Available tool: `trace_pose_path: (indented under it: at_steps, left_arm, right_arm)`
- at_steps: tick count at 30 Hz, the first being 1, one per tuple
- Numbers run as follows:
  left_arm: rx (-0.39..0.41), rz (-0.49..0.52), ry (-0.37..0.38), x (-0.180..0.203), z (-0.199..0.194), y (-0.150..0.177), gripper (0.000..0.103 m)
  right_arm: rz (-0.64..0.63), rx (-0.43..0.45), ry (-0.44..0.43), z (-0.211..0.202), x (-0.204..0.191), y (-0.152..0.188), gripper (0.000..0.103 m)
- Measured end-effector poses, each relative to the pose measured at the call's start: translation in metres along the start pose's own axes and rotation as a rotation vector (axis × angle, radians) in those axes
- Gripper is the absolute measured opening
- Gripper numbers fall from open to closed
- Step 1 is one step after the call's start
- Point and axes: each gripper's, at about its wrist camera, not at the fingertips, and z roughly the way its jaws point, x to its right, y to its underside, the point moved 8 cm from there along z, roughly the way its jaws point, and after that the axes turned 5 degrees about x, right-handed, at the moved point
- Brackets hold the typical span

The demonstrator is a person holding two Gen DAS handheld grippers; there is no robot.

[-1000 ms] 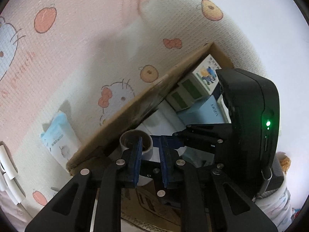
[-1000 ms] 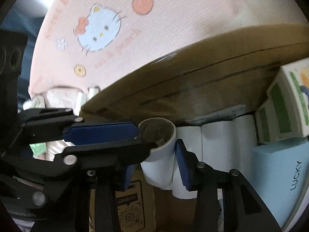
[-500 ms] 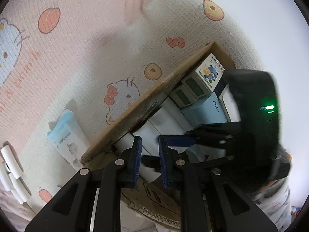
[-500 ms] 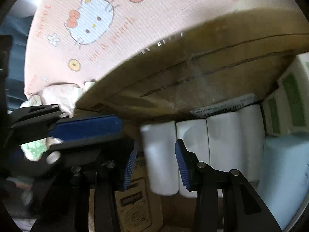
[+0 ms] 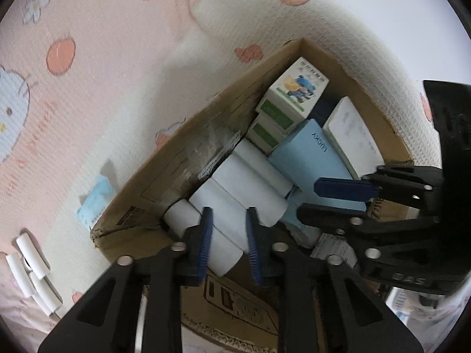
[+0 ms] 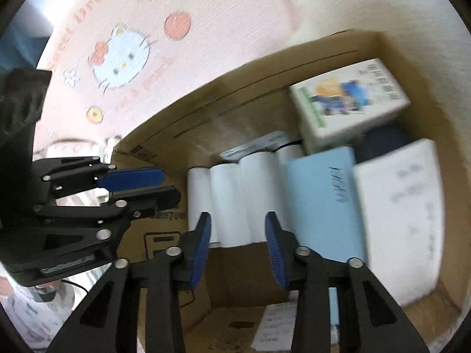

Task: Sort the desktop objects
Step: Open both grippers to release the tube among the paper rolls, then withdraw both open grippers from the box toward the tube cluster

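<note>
Pink cartoon-cat mat [image 5: 88,103] underneath; dark cable [image 6: 75,286] at lower left of right view.

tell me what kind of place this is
Likely a home, perhaps a child's room or play area: a pink cartoon-cat mat lies under a cardboard box packed with white rolls and small cartons.

Patterned bedsheet [image 5: 123,94] apparently carries cardboard box [image 5: 176,158].
</note>
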Motion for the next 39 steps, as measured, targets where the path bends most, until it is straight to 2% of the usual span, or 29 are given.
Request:
trace_pose_path:
  at_steps: [1, 4, 5, 9, 11, 15, 20, 26, 29, 33, 36, 39]
  left_arm:
    - [0.019, 0.006, 0.007, 0.003, -0.001, 0.002, 0.01]
    - [0.052, 0.009, 0.057, 0.008, -0.003, 0.009, 0.004]
    - [0.063, 0.017, 0.064, 0.01, -0.004, 0.011, 0.004]
    - [0.164, 0.082, 0.07, 0.014, -0.021, 0.022, 0.004]
    - [0.239, 0.111, 0.08, 0.015, -0.035, 0.03, 0.004]
    - [0.38, 0.166, 0.106, 0.015, -0.066, 0.046, 0.004]
    - [0.457, 0.21, 0.078, 0.008, -0.085, 0.073, 0.004]
    - [0.511, 0.211, 0.054, -0.006, -0.092, 0.117, 0.004]
    - [0.536, 0.186, 0.045, -0.015, -0.094, 0.138, 0.004]
    - [0.537, 0.148, -0.006, -0.034, -0.087, 0.159, 0.004]
    - [0.505, 0.074, -0.034, -0.055, -0.078, 0.173, 0.004]
    - [0.488, -0.032, -0.048, -0.08, -0.073, 0.183, 0.004]
  right_arm:
    - [0.002, 0.016, 0.001, -0.002, -0.004, -0.001, 0.03]
    - [-0.005, 0.057, -0.006, -0.013, -0.003, 0.008, 0.029]
    - [-0.006, 0.062, -0.001, -0.021, 0.014, 0.015, 0.029]
    - [-0.021, 0.08, 0.043, -0.019, 0.007, 0.025, 0.029]
    - [-0.043, 0.09, 0.059, -0.034, 0.012, 0.031, 0.029]
    - [-0.074, 0.18, 0.062, -0.051, -0.001, 0.042, 0.029]
    - [-0.091, 0.258, 0.085, -0.063, -0.013, 0.059, 0.029]
    - [-0.073, 0.3, 0.153, -0.069, -0.017, 0.084, 0.029]
    - [-0.112, 0.362, 0.168, -0.08, -0.027, 0.098, 0.029]
    - [-0.214, 0.431, 0.204, -0.091, -0.052, 0.114, 0.029]
    - [-0.255, 0.433, 0.188, -0.089, -0.069, 0.12, 0.029]
    - [-0.349, 0.455, 0.199, -0.085, -0.093, 0.123, 0.029]
